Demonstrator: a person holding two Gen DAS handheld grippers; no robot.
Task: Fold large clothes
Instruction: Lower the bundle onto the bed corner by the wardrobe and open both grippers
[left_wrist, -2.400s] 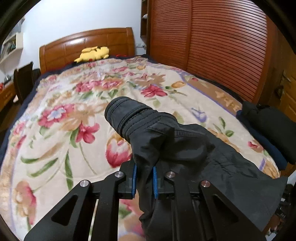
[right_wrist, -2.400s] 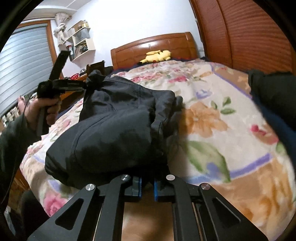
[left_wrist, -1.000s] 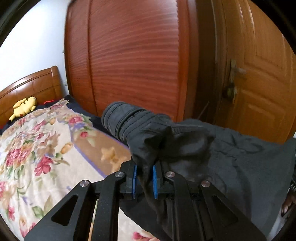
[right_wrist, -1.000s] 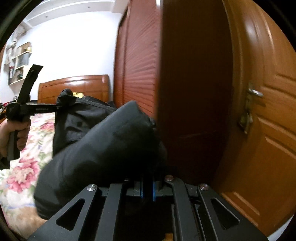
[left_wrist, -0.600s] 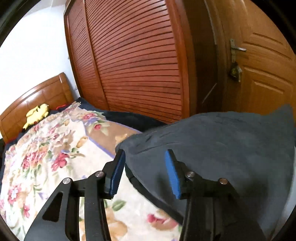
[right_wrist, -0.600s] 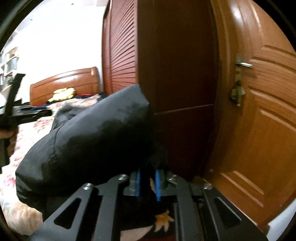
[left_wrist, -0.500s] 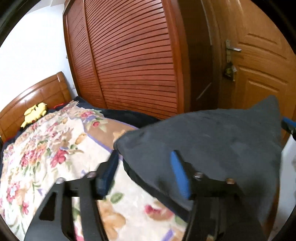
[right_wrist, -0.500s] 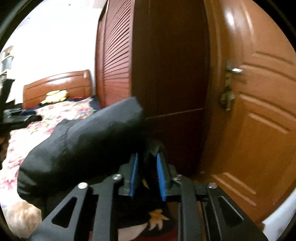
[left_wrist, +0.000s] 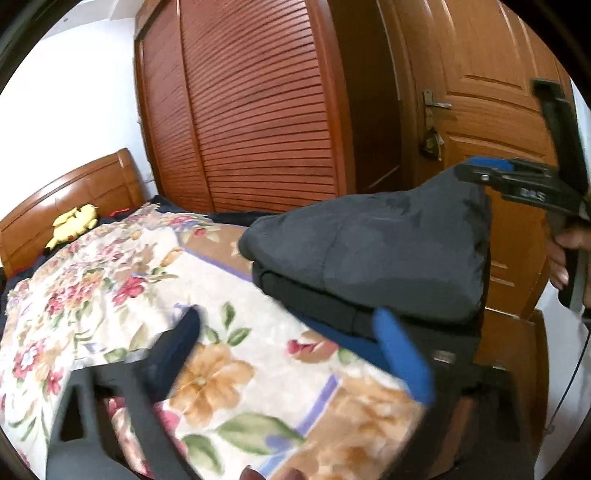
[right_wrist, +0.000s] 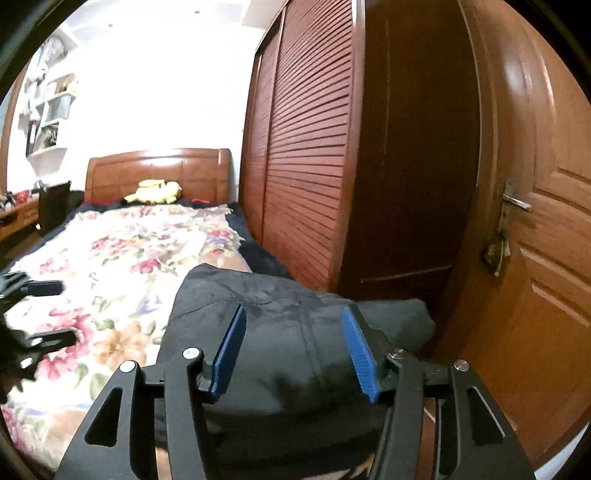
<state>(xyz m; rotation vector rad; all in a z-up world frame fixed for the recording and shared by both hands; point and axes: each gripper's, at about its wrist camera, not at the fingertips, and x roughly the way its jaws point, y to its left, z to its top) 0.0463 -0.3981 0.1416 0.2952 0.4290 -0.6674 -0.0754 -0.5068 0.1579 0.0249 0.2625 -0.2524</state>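
Observation:
A folded dark grey garment lies on top of a stack of dark folded clothes at the bed's corner near the door; it also shows in the right wrist view. My left gripper is open and empty, blurred, over the floral blanket beside the stack. My right gripper is open and empty just above the garment; it shows from the side in the left wrist view.
A louvred wooden wardrobe runs along the bed's far side. A wooden door stands right of the stack. A yellow plush toy lies by the headboard. Shelves hang on the left wall.
Both grippers let go of the dark garment, which now rests on the stack. The left gripper opened first and drew back over the blanket; the right gripper opened wide.

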